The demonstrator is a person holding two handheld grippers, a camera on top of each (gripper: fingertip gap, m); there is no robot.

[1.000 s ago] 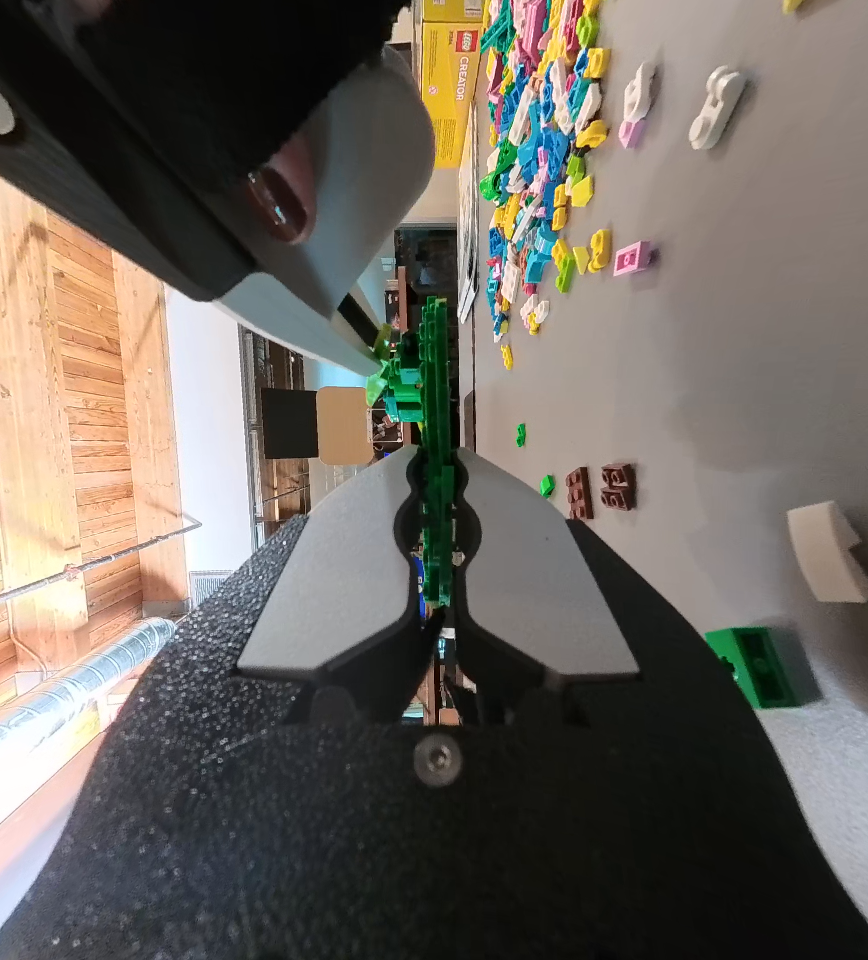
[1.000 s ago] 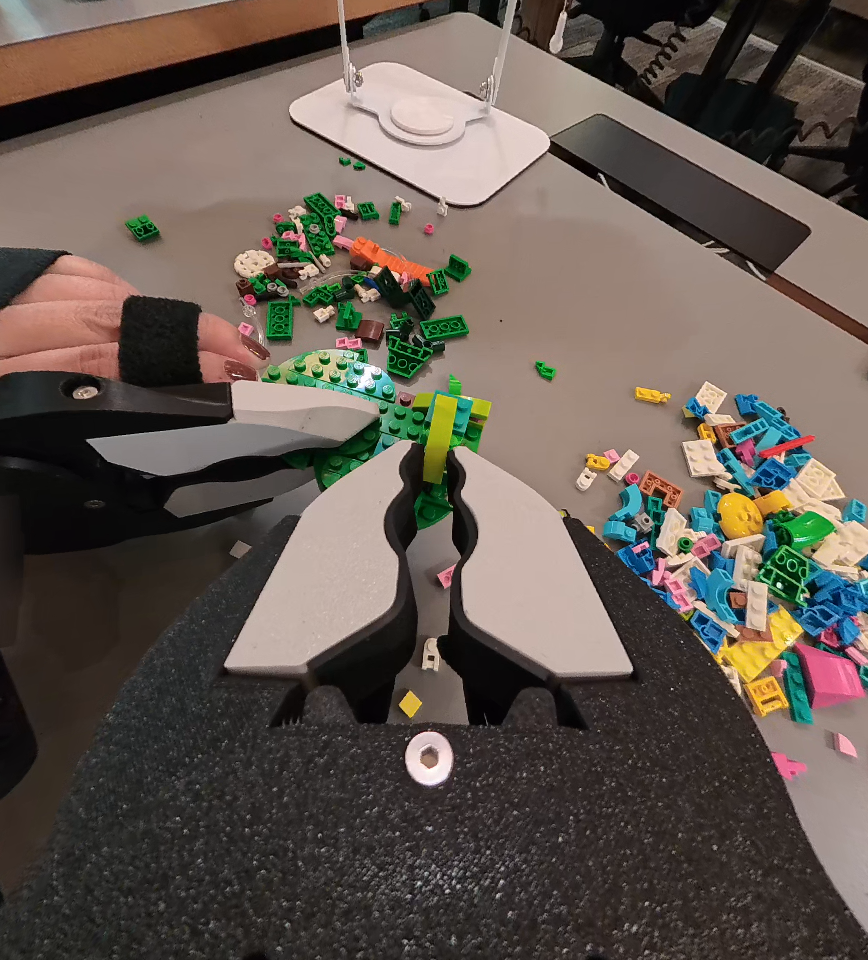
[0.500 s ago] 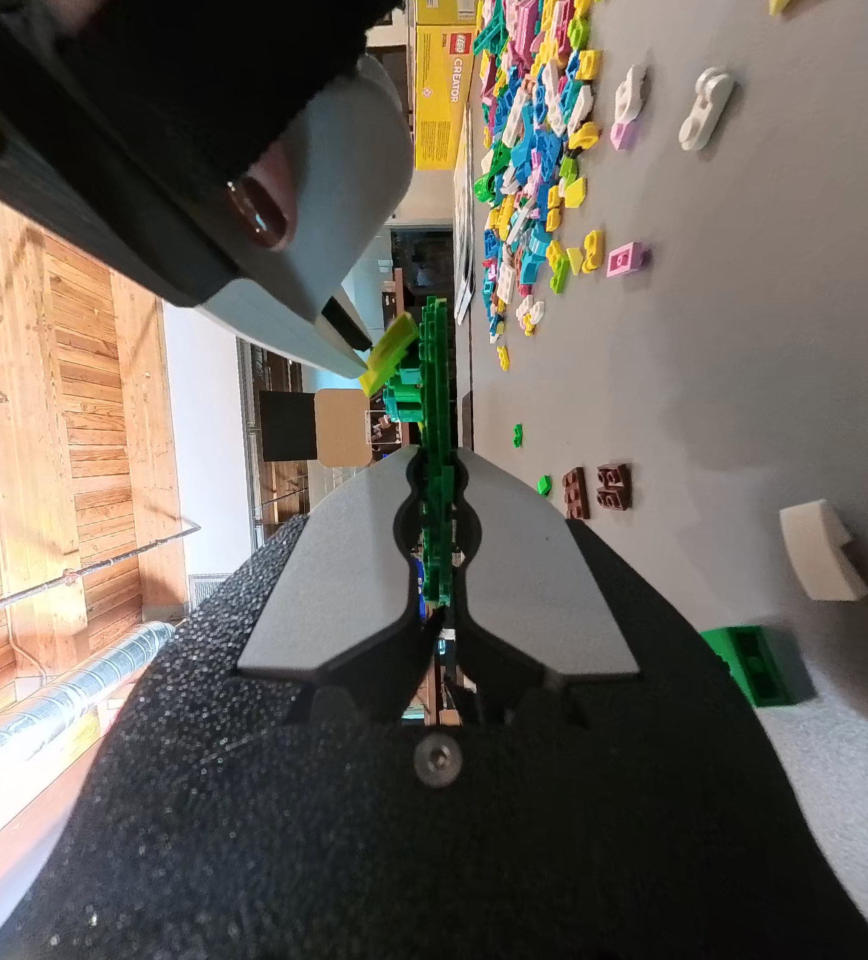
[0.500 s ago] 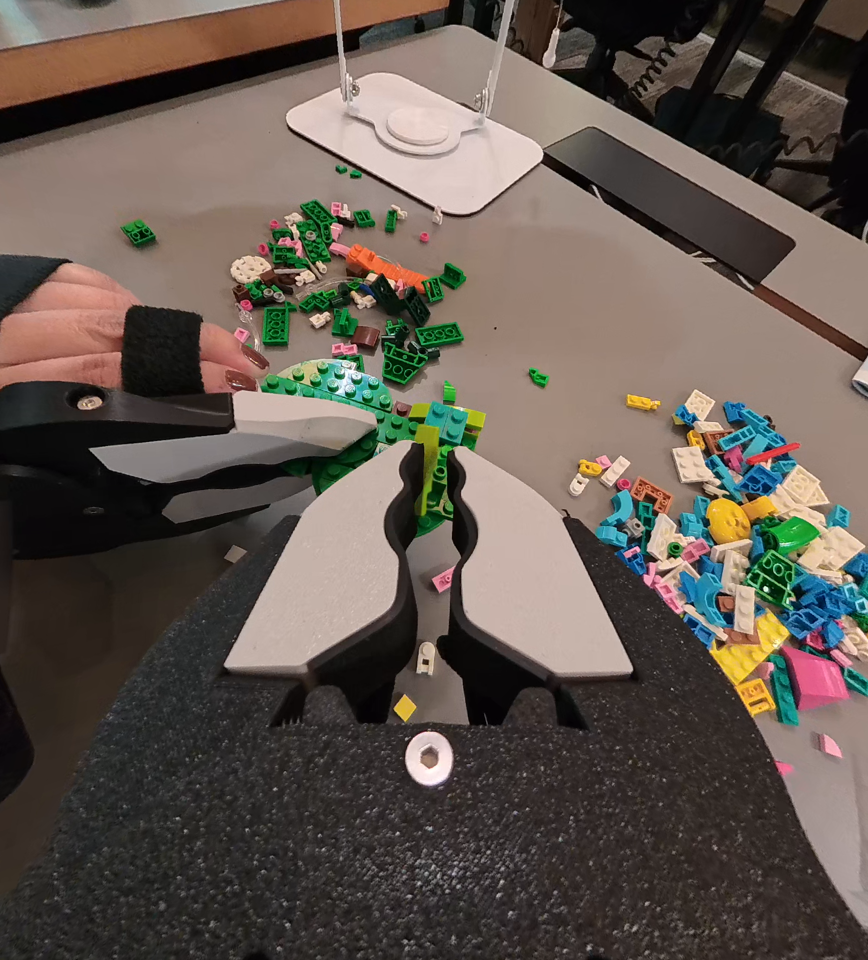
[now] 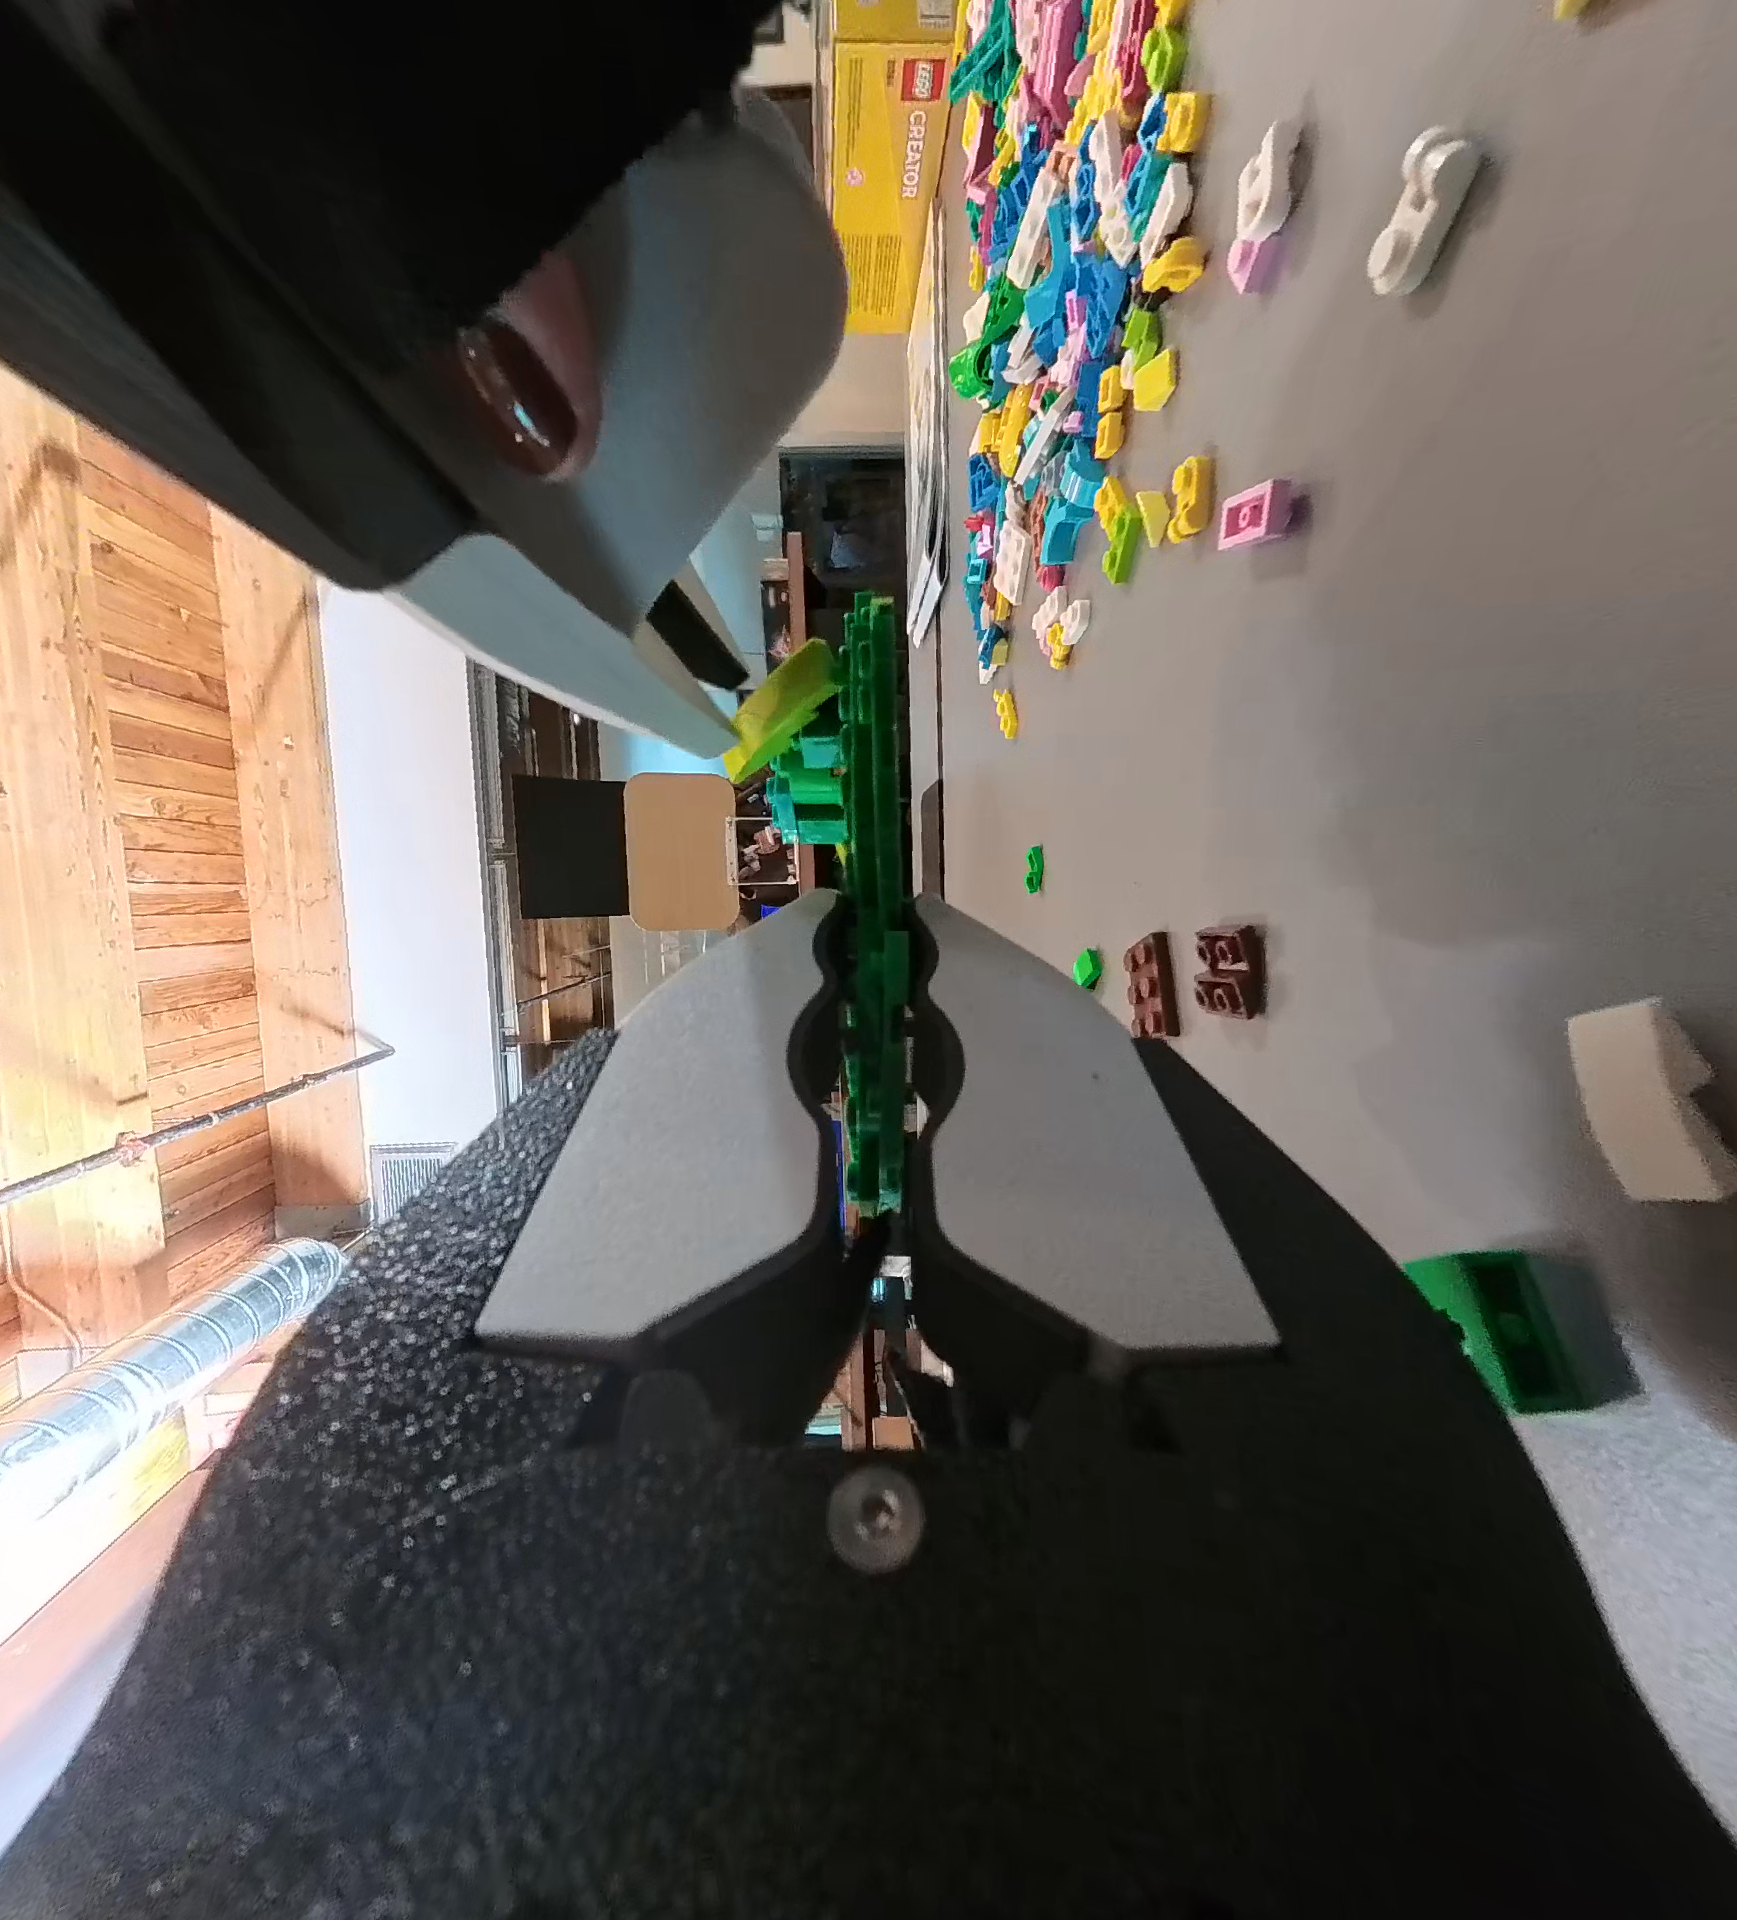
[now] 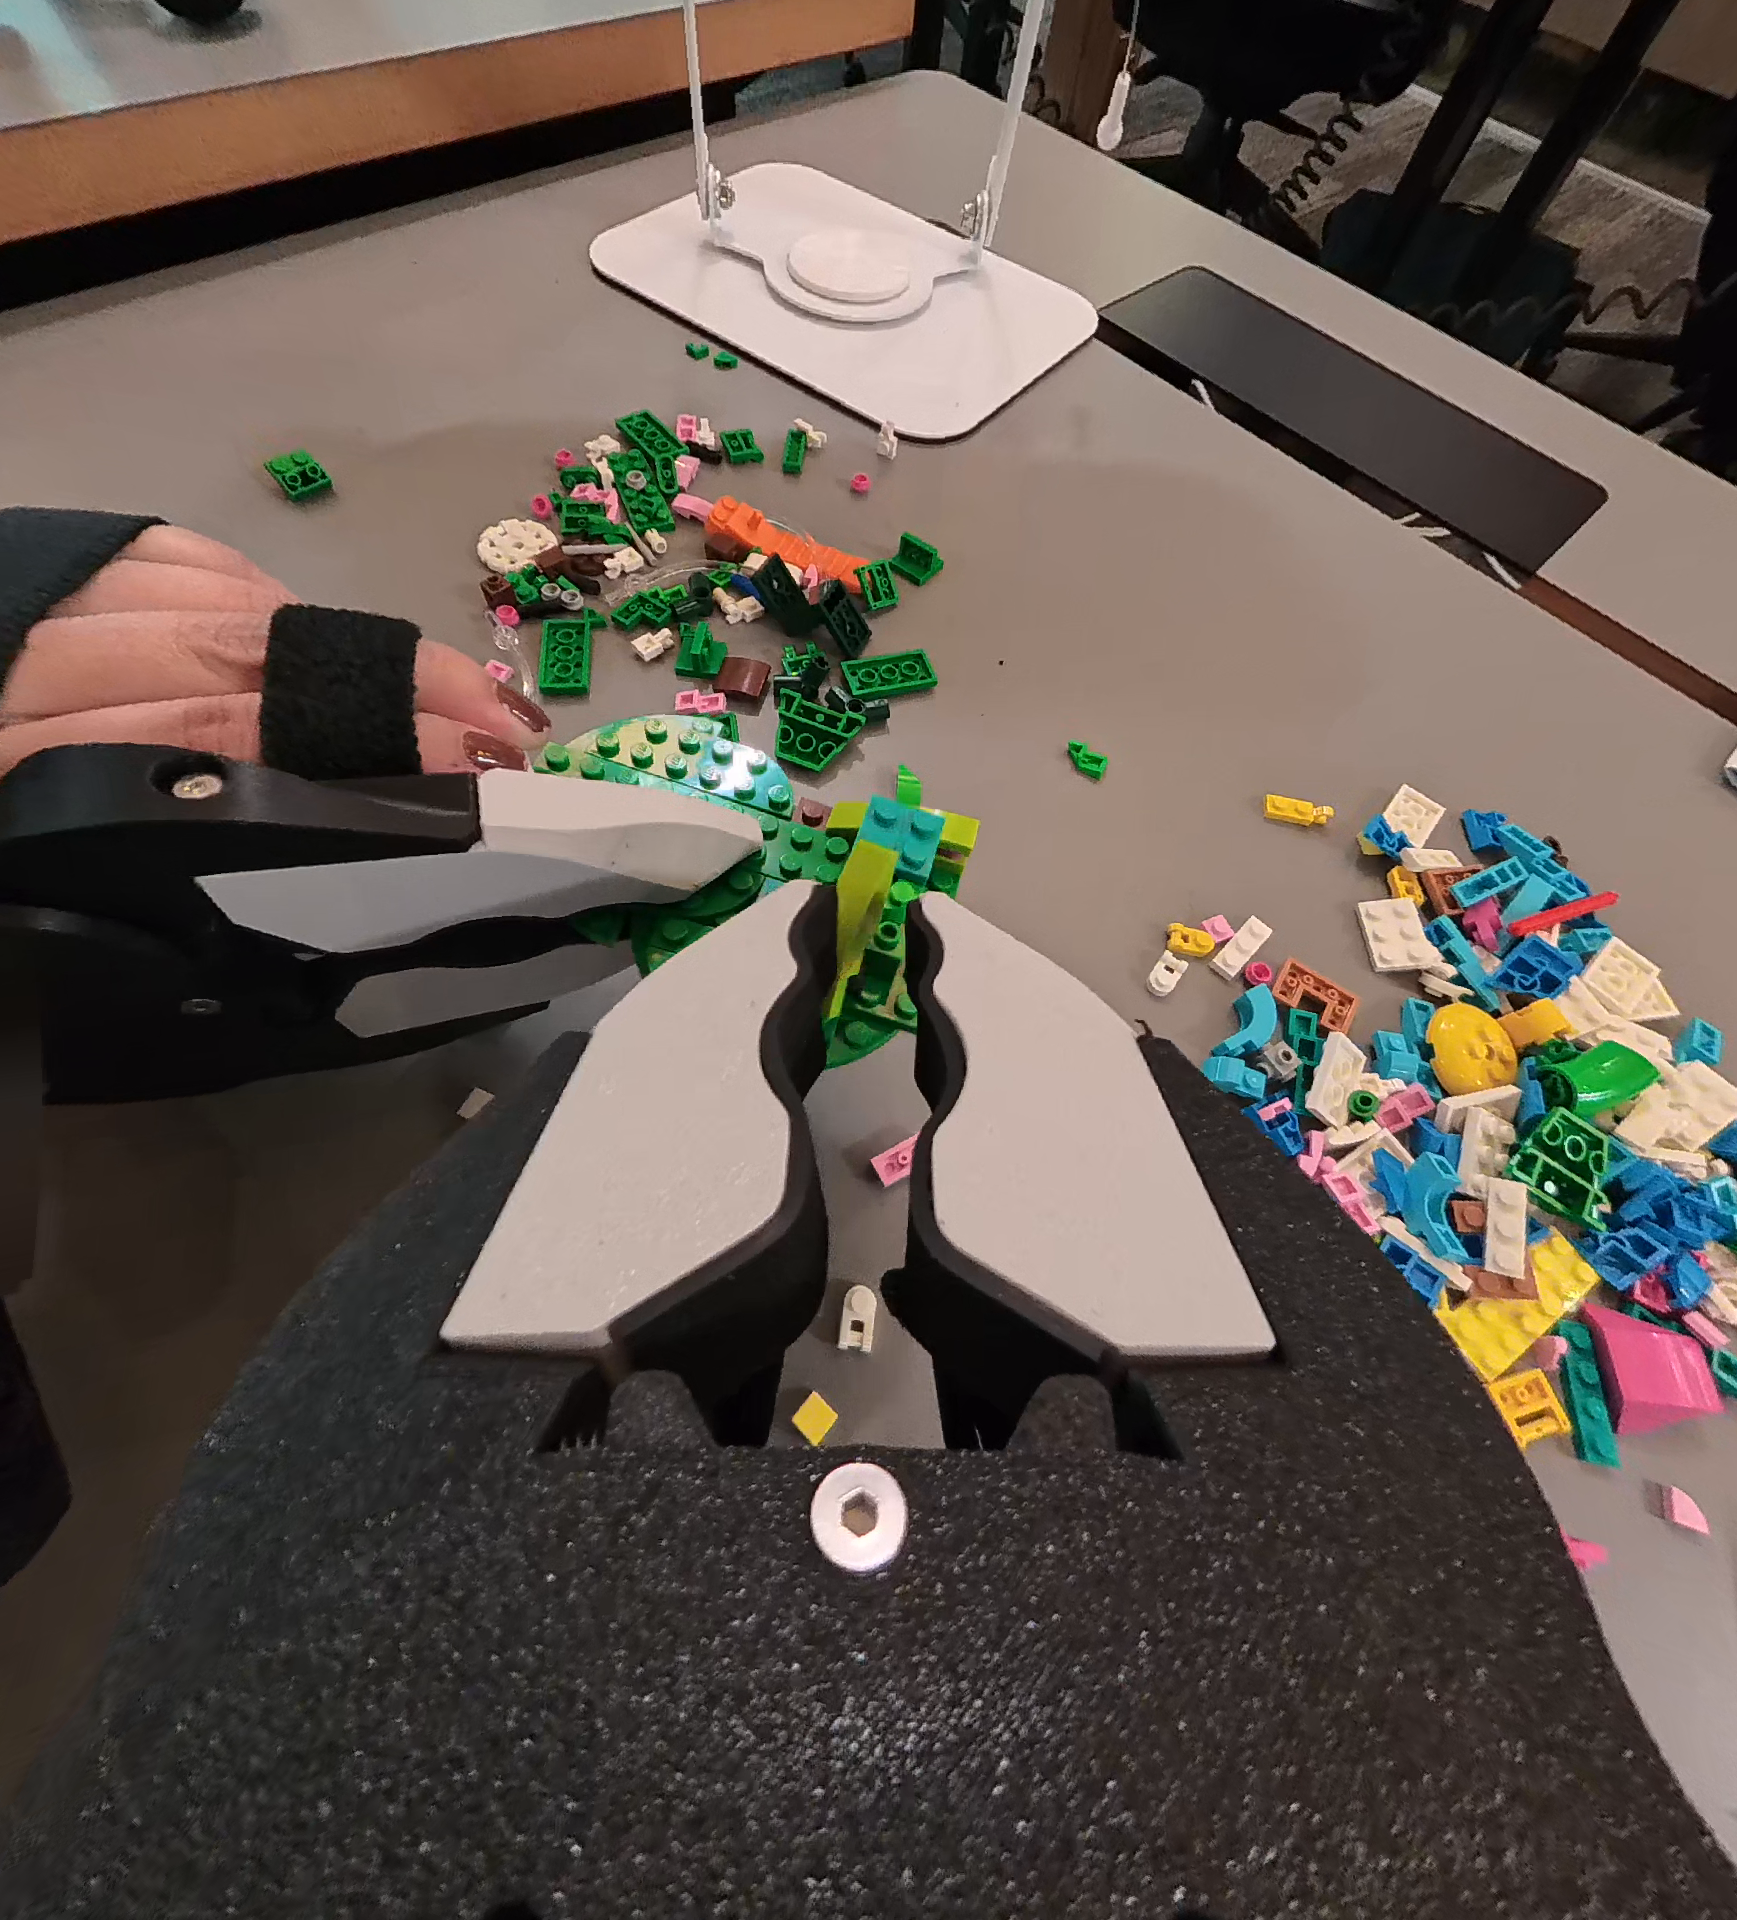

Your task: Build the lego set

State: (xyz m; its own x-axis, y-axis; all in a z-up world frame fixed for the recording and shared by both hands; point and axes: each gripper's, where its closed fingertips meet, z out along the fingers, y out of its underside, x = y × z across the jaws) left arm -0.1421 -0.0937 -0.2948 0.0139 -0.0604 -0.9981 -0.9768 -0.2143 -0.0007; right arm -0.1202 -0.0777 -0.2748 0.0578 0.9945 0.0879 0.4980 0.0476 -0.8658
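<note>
**Two tools at a green Lego build**

My left tool point(image 5: 872, 935) is clenched on the edge of the round green plate point(image 5: 874, 831), holding it just above the grey table point(image 5: 1466, 727). In my left wrist view the plate shows edge-on, running straight out between the two fingers. In my right wrist view the same left tool point(image 6: 729, 862) comes in from the left, with my hand point(image 6: 220, 665) in a black fingerless glove above it, and the green plate point(image 6: 666, 758) spreads flat beneath its tips.

My right tool point(image 6: 864, 914) is closed on a lime green piece point(image 6: 859, 894), which stands tilted against the small cluster of teal and lime bricks point(image 6: 905, 831) at the plate's far edge. From the left wrist view, that lime piece point(image 5: 781, 701) leans on the studs, pinched at the tip of the right tool point(image 5: 708, 717).

A loose pile of green, brown and orange pieces point(image 6: 718, 613) lies on the table beyond the plate. A larger pile of blue, white, yellow and pink pieces point(image 6: 1529, 1101) lies to the right. A white stand base point(image 6: 843, 301) sits farther back. A yellow box point(image 5: 890, 156) stands at the table's far end.
</note>
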